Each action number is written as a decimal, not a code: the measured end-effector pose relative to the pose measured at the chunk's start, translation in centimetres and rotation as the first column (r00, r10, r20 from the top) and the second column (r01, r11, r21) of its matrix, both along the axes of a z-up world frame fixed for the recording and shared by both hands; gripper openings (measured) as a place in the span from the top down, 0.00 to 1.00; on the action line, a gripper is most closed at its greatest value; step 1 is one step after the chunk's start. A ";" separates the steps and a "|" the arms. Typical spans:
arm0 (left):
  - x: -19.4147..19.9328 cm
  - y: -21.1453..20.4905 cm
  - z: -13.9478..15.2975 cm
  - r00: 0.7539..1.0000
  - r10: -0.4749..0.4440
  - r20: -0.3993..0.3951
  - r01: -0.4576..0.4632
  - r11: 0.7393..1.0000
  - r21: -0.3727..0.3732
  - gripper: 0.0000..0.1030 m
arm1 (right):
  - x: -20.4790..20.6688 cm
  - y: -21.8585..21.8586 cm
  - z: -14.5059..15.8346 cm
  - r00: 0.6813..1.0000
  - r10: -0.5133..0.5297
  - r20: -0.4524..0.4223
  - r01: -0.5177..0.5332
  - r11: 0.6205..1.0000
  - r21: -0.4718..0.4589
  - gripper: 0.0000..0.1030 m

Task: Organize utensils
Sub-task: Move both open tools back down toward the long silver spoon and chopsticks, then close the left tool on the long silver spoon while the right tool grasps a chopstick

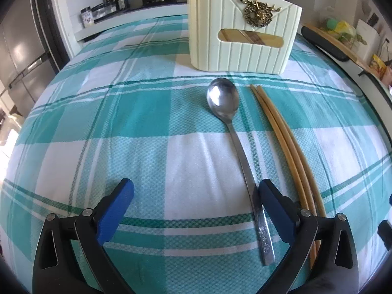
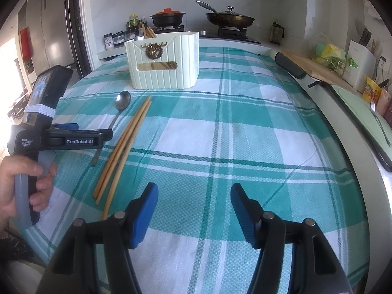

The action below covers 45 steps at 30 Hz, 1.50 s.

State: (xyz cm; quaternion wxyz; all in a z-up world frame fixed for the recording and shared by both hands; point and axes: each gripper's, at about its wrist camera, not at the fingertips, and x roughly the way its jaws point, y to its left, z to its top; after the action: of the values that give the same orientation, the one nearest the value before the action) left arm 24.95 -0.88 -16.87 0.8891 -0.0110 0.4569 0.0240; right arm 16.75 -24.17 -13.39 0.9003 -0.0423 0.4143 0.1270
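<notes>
A steel spoon (image 1: 224,99) lies on the teal checked tablecloth (image 1: 147,112), bowl toward a cream utensil holder (image 1: 242,28) with a gold emblem. Bamboo chopsticks (image 1: 281,132) lie just right of it. My left gripper (image 1: 196,191) is open and low over the cloth; the spoon's handle runs beside its right finger (image 1: 274,208). In the right wrist view the spoon (image 2: 122,101), chopsticks (image 2: 127,142) and holder (image 2: 163,60) sit far left, and the left gripper (image 2: 80,136) hovers over the spoon handle. My right gripper (image 2: 194,196) is open and empty over bare cloth.
The holder has chopsticks inside. Behind it are a stove with a black pot (image 2: 167,18) and a frying pan (image 2: 229,18), and sauce bottles (image 2: 133,28). At the right are a cutting board (image 2: 318,69), a pale tray with a fork (image 2: 378,120) and the table's edge.
</notes>
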 end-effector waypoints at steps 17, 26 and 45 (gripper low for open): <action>-2.0 4.2 -0.3 0.997 0.075 0.003 -0.075 0.997 0.007 0.01 | 6.8 7.8 -2.0 0.980 0.166 -0.112 -0.155 0.982 0.104 0.48; -2.6 5.1 -0.4 0.996 0.094 0.003 -0.094 0.996 0.001 0.01 | 8.8 8.7 -2.8 0.984 0.148 -0.096 -0.144 0.989 0.043 0.56; -3.1 5.6 0.0 0.998 0.065 0.019 -0.065 0.998 -0.016 0.02 | 7.6 2.2 0.4 0.994 0.005 -0.106 0.005 0.995 0.097 0.54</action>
State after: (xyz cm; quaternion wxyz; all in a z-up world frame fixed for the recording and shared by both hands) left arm 21.88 4.70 -16.82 0.8921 -0.0328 0.4479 0.0493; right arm 24.31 -22.02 -12.94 0.8780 0.0083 0.4548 0.1491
